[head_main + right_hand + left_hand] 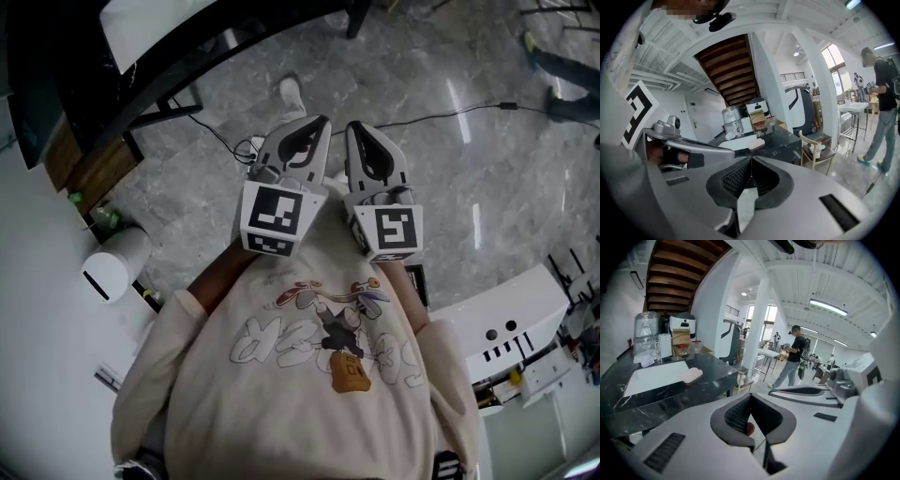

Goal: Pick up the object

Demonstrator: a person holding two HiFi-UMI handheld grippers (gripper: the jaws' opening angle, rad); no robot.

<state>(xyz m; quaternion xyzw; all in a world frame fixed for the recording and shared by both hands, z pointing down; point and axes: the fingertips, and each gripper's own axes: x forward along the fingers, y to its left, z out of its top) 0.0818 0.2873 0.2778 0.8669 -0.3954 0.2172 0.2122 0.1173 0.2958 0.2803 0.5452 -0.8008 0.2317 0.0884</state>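
A pale pink, soap-like object (691,375) lies on a white mat (656,377) on a dark marble table (710,369). It also shows far off in the right gripper view as the pink object (757,144). Both grippers are held side by side at chest height, well away from the table. My left gripper (750,399) has its jaws shut with nothing between them. My right gripper (751,161) is shut and empty as well. The head view shows the left gripper (314,124) and right gripper (357,127) pointing out over the grey floor.
Clear jars (647,336), a white appliance (682,326) and a cardboard box (680,341) stand at the table's back. A wooden chair (813,147) sits by the table. A white pillar (757,329) and a person in a black shirt (792,359) stand beyond.
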